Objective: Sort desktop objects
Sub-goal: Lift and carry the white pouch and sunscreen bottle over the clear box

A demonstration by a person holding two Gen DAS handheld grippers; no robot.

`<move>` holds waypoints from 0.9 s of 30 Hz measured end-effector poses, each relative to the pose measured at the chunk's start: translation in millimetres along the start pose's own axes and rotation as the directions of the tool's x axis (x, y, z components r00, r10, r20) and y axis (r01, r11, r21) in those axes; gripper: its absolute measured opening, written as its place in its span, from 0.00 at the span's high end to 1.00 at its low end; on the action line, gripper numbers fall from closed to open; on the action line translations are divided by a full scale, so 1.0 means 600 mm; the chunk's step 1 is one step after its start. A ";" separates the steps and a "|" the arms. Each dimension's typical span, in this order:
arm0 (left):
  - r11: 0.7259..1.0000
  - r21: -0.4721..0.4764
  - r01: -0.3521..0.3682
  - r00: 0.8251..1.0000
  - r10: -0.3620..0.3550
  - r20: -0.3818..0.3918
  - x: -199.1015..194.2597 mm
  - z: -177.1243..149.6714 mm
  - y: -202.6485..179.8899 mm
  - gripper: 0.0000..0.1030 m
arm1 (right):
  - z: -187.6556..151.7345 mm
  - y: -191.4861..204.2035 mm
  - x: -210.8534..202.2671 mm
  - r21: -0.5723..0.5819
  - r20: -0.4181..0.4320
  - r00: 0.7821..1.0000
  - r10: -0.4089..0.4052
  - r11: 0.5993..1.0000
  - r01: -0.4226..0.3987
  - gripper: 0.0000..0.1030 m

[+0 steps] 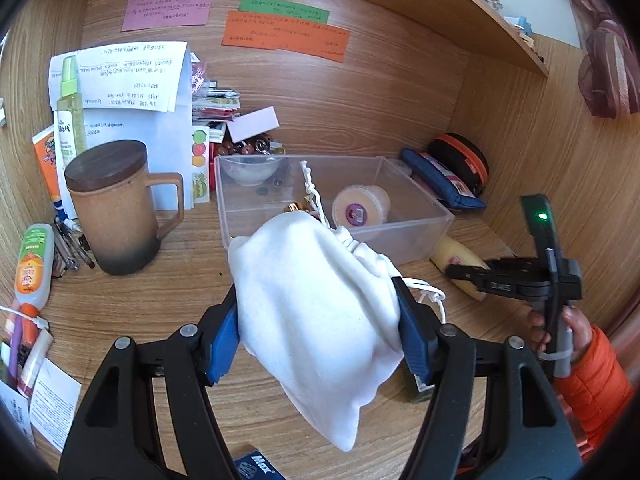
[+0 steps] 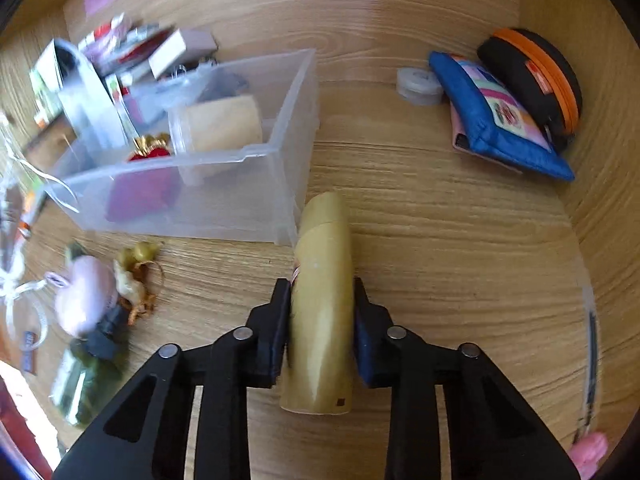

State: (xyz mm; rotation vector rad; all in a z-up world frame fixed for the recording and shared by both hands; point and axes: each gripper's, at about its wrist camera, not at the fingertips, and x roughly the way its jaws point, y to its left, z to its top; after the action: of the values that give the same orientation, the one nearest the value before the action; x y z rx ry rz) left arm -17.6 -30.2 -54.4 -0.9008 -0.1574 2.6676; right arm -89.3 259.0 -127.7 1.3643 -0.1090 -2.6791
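My left gripper [image 1: 316, 312] is shut on a white drawstring pouch [image 1: 316, 312] and holds it above the desk, just in front of the clear plastic bin [image 1: 416, 236]. The bin [image 2: 292, 128] holds a small bowl [image 1: 250, 170], a round tan tub [image 1: 360, 206] and small trinkets. My right gripper [image 2: 322, 304] is shut on a yellow tube [image 2: 324, 304] that lies on the desk beside the bin's right corner. The right gripper [image 1: 516, 280] and the tube [image 1: 456, 258] also show in the left wrist view.
A brown lidded mug [image 1: 116, 208], bottles, pens and papers crowd the left. A blue pouch [image 2: 500, 120] and a black-orange round case [image 2: 532, 80] sit at the back right. A pink plush, a gold trinket and a green bottle [image 2: 88, 380] lie left of the tube.
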 end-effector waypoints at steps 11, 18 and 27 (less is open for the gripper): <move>1.000 -0.010 0.010 1.000 -0.010 0.012 0.007 0.039 -0.008 0.34 | -0.007 -0.007 -0.085 -0.012 0.101 0.993 0.064 0.998 -0.063 0.76; 1.000 -0.009 -0.002 0.999 0.003 0.052 -0.004 0.069 -0.005 0.34 | 0.027 0.026 -0.162 -0.089 0.215 0.968 0.132 0.989 -0.116 0.76; 0.999 0.026 -0.032 0.993 0.029 0.113 -0.017 0.109 -0.002 0.34 | 0.092 0.077 -0.190 -0.176 0.288 0.936 0.205 0.972 -0.158 0.76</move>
State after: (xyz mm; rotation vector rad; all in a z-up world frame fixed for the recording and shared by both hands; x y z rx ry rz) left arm -49.3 -32.3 3.4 -0.7508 -0.1327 2.7431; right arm -63.4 231.0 1.7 0.8461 -0.0584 -2.6556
